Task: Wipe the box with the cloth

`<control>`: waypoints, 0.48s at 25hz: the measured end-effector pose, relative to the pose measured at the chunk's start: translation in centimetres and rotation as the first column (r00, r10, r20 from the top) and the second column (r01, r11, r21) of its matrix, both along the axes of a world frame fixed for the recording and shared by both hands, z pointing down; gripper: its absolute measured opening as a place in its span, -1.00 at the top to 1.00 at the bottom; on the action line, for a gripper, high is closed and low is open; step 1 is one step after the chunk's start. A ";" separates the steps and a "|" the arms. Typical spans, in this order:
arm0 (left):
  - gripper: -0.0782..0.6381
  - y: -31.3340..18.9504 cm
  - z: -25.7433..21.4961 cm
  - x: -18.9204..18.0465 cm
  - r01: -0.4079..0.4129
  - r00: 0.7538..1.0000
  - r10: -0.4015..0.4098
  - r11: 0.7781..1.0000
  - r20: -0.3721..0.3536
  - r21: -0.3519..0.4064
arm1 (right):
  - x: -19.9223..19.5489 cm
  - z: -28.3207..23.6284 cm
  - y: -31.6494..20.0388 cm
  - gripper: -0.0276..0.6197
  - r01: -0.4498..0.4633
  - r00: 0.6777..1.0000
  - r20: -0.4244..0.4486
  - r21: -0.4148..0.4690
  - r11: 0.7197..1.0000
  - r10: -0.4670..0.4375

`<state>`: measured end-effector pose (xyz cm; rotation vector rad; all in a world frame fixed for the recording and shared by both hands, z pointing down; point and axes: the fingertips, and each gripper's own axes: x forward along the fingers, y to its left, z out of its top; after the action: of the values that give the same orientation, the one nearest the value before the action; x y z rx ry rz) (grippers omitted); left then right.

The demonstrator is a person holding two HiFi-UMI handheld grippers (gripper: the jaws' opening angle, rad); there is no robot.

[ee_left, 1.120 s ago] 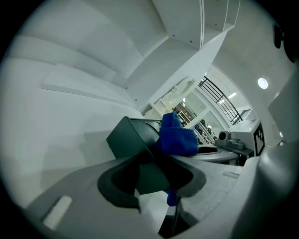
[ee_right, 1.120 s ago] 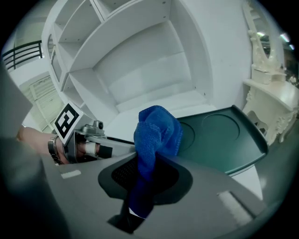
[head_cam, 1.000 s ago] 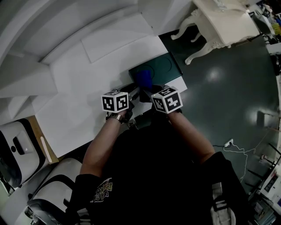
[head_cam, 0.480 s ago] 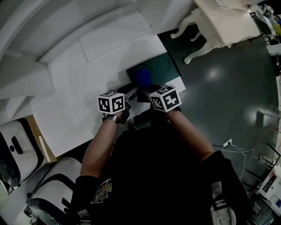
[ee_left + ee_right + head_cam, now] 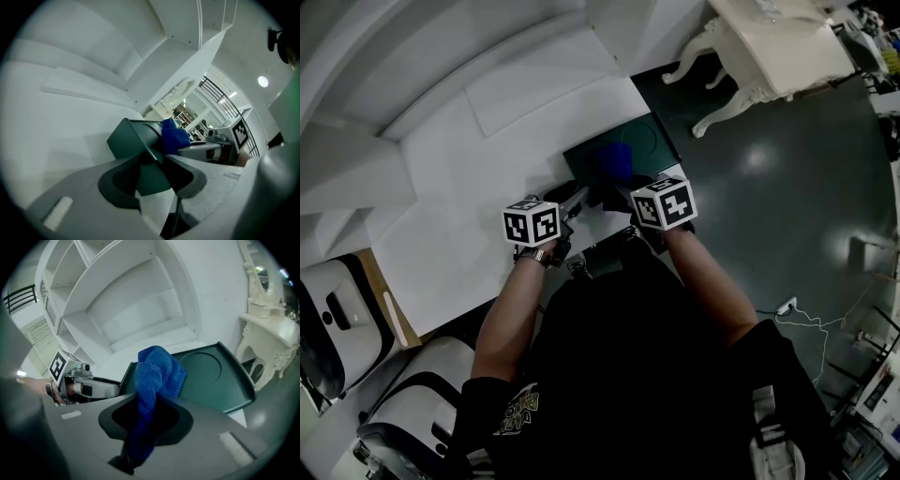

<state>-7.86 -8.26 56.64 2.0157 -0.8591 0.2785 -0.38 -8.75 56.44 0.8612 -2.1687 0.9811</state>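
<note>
A dark green flat box lies at the right end of the white table. In the left gripper view its near corner sits between the jaws of my left gripper, which is shut on it. My right gripper is shut on a blue cloth, and the bunched cloth rests on the box's top near its left end. In the head view the cloth lies on the box just beyond both grippers. My left gripper and right gripper are close together at the box's near edge.
A flat white panel lies on the table beyond the box. The table's right edge runs just past the box, above the dark floor. An ornate cream table stands at the right. White seats are at the lower left.
The right gripper has carried the cloth a little further and to the right over the box. The left gripper has drifted slightly left, and the box has turned a little with it.
</note>
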 end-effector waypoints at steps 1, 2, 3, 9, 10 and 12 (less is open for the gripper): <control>0.31 0.0 0.0 0.0 0.001 1.000 -0.001 1.000 0.002 0.001 | 0.5 0.0 -0.2 0.63 -0.010 1.000 0.000 -0.001 1.000 0.010; 0.31 0.0 0.0 0.0 0.001 1.000 -0.001 1.000 0.003 0.001 | 1.0 0.0 -0.4 0.63 -0.021 1.000 0.000 -0.002 1.000 0.021; 0.31 0.0 0.0 0.0 0.002 1.000 -0.002 1.000 0.004 0.002 | 1.6 0.0 -0.6 0.63 -0.032 0.999 -0.002 -0.002 0.999 0.032; 0.31 -0.1 -0.1 0.1 -0.006 1.000 0.006 1.000 0.019 0.011 | 5.2 0.2 -2.0 0.63 -0.105 0.995 0.002 -0.003 0.995 0.105; 0.31 -0.1 0.0 0.1 -0.005 1.000 0.005 1.000 0.020 0.011 | 5.8 0.2 -2.2 0.63 -0.118 0.993 0.002 -0.002 0.993 0.118; 0.32 -0.1 0.0 0.1 -0.002 1.000 0.002 1.000 0.019 0.011 | 7.0 0.3 -2.6 0.63 -0.144 0.990 -0.001 0.000 0.990 0.144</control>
<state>-7.81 -8.32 56.63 2.0270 -0.8722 0.2954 6.59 -11.34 56.70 1.0297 -2.1296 1.0496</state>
